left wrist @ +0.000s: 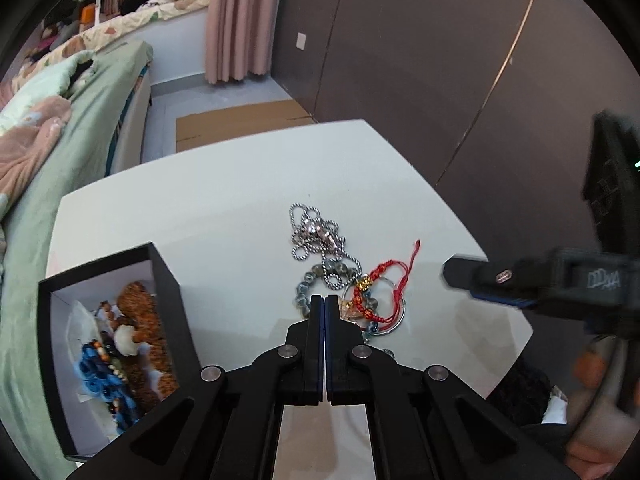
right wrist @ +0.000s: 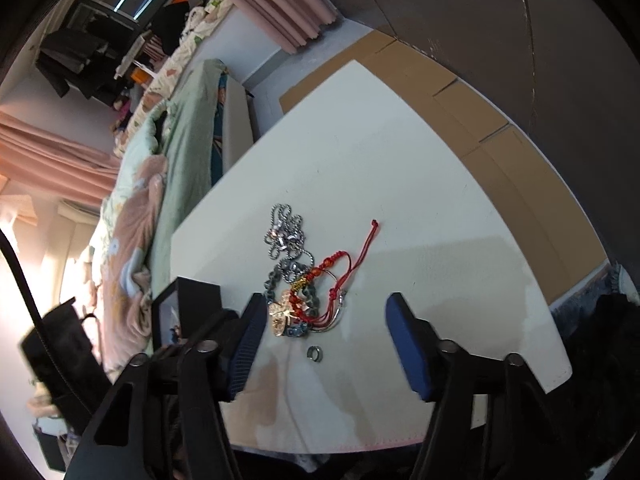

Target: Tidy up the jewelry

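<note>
A pile of jewelry lies on the white table point(left wrist: 224, 200): a silver ball chain point(left wrist: 314, 234), a grey bead bracelet point(left wrist: 320, 276), a red cord bracelet point(left wrist: 384, 288) and a thin silver bangle point(left wrist: 394, 322). My left gripper point(left wrist: 324, 300) is shut and empty, its tips just short of the pile. A black box point(left wrist: 120, 344) at the left holds several bead pieces. In the right wrist view my right gripper point(right wrist: 324, 328) is open, above the pile point(right wrist: 304, 280) and a small silver ring point(right wrist: 315, 353). It also shows blurred in the left wrist view point(left wrist: 472, 276).
A bed with green and pink bedding point(left wrist: 60, 128) runs along the table's left side. A dark wardrobe wall point(left wrist: 440, 60) stands behind. Flat cardboard point(right wrist: 480, 120) lies on the floor past the table. The black box point(right wrist: 188, 304) shows at my right gripper's left.
</note>
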